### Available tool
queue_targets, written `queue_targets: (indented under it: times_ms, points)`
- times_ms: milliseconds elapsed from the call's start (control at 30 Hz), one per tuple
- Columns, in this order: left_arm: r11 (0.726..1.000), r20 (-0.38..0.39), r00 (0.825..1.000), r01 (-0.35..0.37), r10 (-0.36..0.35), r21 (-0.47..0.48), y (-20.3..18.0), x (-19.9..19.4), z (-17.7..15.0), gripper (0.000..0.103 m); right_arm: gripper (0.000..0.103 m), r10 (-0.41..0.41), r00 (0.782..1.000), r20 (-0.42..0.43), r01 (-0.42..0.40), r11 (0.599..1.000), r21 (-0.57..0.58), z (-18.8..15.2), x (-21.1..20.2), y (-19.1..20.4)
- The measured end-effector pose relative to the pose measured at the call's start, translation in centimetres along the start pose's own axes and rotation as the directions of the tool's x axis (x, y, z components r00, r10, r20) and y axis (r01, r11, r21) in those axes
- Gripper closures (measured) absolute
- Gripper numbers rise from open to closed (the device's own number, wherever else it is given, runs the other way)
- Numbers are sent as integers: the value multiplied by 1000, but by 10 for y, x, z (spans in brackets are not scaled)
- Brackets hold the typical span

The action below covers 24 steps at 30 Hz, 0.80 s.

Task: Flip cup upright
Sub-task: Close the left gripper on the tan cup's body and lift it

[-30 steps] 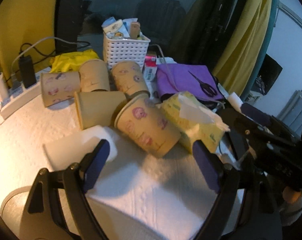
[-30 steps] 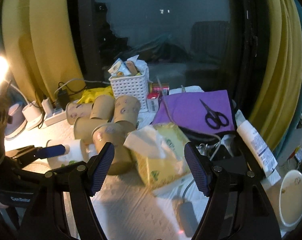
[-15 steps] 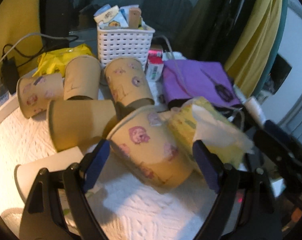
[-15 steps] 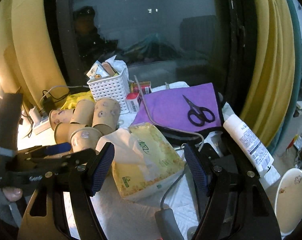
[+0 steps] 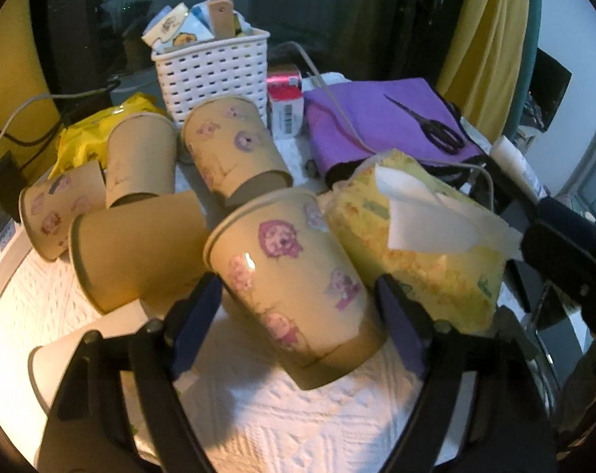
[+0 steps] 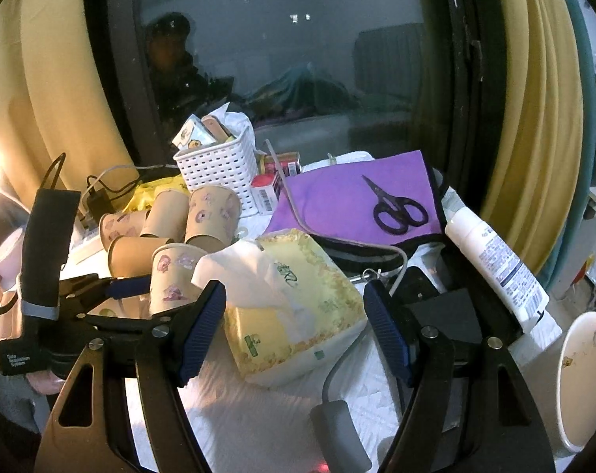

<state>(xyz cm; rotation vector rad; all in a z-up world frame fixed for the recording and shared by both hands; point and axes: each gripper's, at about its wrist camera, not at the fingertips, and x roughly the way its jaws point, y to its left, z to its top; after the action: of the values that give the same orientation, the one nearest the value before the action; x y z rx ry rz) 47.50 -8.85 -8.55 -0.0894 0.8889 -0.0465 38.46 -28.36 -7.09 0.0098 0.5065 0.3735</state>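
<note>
Straddling the tipped cup, plenty of ways to botch it

Left wrist view:
- Left gripper spread wide, holding nothing, one blue pad either side of the printed cup.
- Cup on its side on the white paper towel, rim up-left, base toward the camera, wedged between a plain brown cup and the tissue pack. Touching the pack or just beside it? Can't tell.
- Right pad sitting just beside the pack, so closing could snag the soft wrapper or the loose tissue sheet along with the cup wall.
- Thin paper wall, likely to crush or pop out if squeezed hard near the base.
- More cups lying behind, near the white basket. Rolling the target upright could knock the brown one and set the pile moving.

Right wrist view:
- Right gripper also wide apart and empty, hovering over the tissue pack, not on any cup.
- Printed cup visible to the left with the left gripper at it.
- Grey cable running under the right fingers, easy to hook on a careless move.
- Scissors on the purple cloth, well apart, probably no bother.
</note>
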Motion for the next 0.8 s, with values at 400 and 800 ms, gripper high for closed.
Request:
queue_targets:
  times_ms: [400,800]
  points:
    - [998,3,999,42,-42,48,2,-18,-6,34,28,7,1000,-11,-7,999,37,-16,-22,8]
    - [993,51,996,75,-80,90,5,-77,-43,39,28,-1,1000,-7,2,1000,25,-27,-61,36]
